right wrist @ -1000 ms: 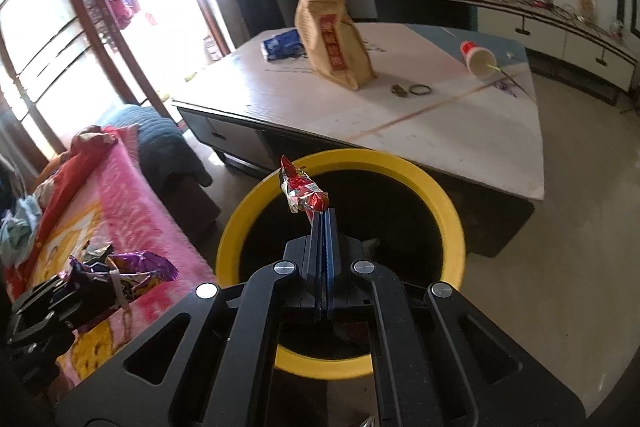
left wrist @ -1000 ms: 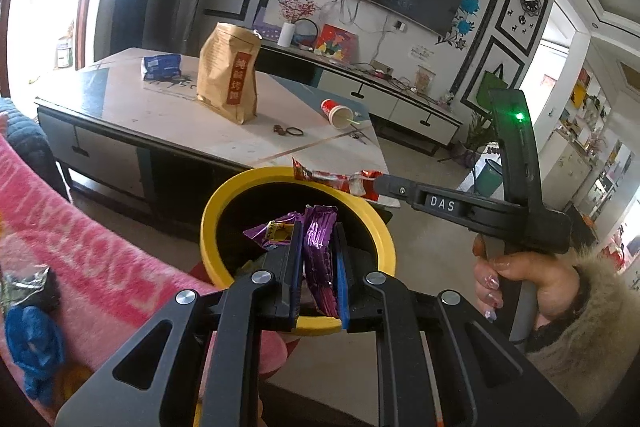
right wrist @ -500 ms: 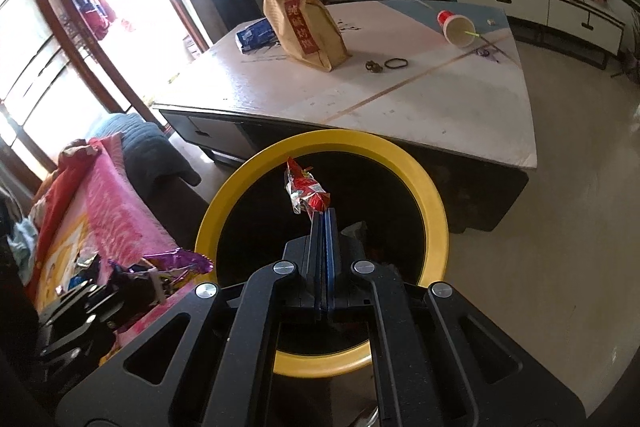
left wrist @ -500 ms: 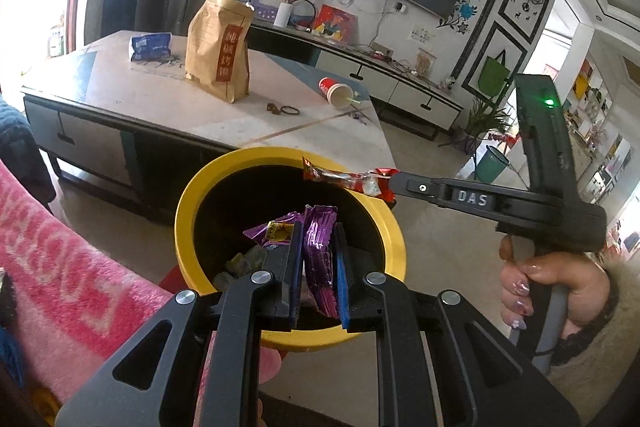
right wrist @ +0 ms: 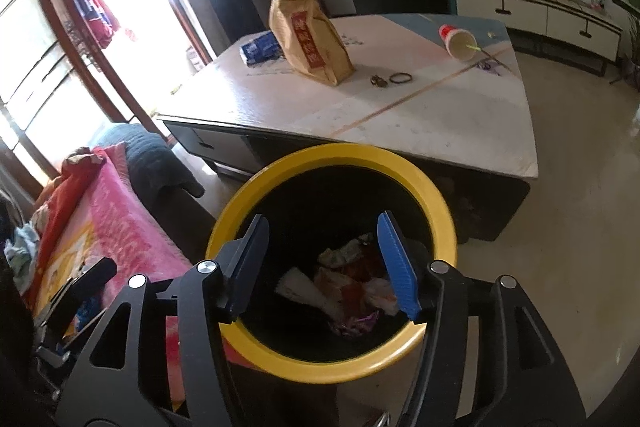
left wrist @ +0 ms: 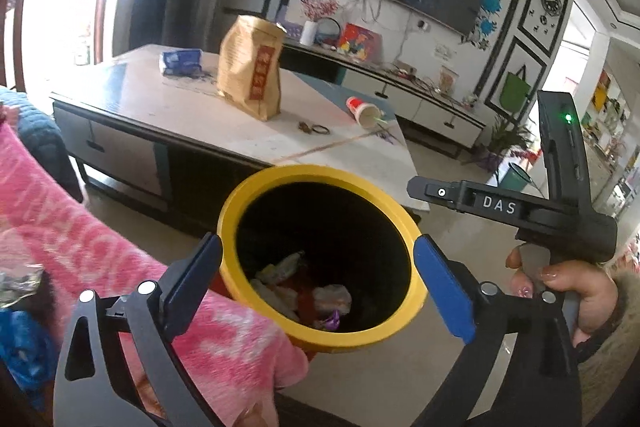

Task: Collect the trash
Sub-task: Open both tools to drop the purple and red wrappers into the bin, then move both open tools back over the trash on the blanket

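A yellow-rimmed black trash bin [left wrist: 240,203] stands on the floor between the sofa and the coffee table; it also shows in the right wrist view [right wrist: 440,203]. Several wrappers lie at its bottom, among them a purple wrapper [left wrist: 331,319] [right wrist: 356,323] and a red wrapper [right wrist: 360,267]. My left gripper [left wrist: 318,287] is open and empty over the bin mouth. My right gripper [right wrist: 324,263] is open and empty over the bin; it also shows from the side in the left wrist view [left wrist: 416,187].
A coffee table [right wrist: 440,115] behind the bin carries a brown paper bag [right wrist: 308,35], a blue packet [right wrist: 260,47], a tipped paper cup [right wrist: 458,41] and hair ties [right wrist: 400,78]. A pink-blanketed sofa [left wrist: 60,235] on the left holds more wrappers [left wrist: 20,283].
Both grippers have opened. The purple wrapper dropped from the left one and the red wrapper from the right one into the bin.
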Demonstrator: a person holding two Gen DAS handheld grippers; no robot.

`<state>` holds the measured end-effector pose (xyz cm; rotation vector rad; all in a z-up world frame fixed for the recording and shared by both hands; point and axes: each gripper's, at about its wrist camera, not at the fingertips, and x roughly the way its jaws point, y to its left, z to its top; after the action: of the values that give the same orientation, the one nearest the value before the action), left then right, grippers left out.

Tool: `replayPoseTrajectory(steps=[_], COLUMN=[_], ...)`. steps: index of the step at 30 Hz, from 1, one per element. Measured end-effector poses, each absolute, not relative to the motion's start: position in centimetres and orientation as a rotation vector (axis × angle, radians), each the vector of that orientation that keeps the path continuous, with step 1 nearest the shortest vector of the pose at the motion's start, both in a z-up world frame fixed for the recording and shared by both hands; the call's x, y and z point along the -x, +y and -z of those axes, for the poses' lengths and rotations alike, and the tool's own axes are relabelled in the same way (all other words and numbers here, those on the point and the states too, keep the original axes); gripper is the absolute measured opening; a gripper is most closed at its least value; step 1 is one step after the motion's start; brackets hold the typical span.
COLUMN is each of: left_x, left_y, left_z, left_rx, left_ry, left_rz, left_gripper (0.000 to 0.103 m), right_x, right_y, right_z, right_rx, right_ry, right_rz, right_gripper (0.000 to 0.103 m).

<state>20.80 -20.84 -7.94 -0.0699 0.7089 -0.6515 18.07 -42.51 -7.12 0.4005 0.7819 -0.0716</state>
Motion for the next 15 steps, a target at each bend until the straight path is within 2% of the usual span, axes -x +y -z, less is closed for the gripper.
replayPoseTrajectory(steps=[11,15], left_x=[-19.1,-18.5], left_y=[-15.6,-13.7], left_z=[5.8,5.2], left_rx=[0.112,0.127], left_ry=[0.635,0.612], left_rz=[0.525,0.478], left_gripper=[0.094,0.094], right_x=[-17.4,-17.2], right_y=[-38.0,-36.6], right_z=[4.6,4.1], right_rx=[-0.342,-0.323], right_ry=[0.699,0.687], right_rz=[-0.026,-0.06], right_gripper=[0.059,0.059])
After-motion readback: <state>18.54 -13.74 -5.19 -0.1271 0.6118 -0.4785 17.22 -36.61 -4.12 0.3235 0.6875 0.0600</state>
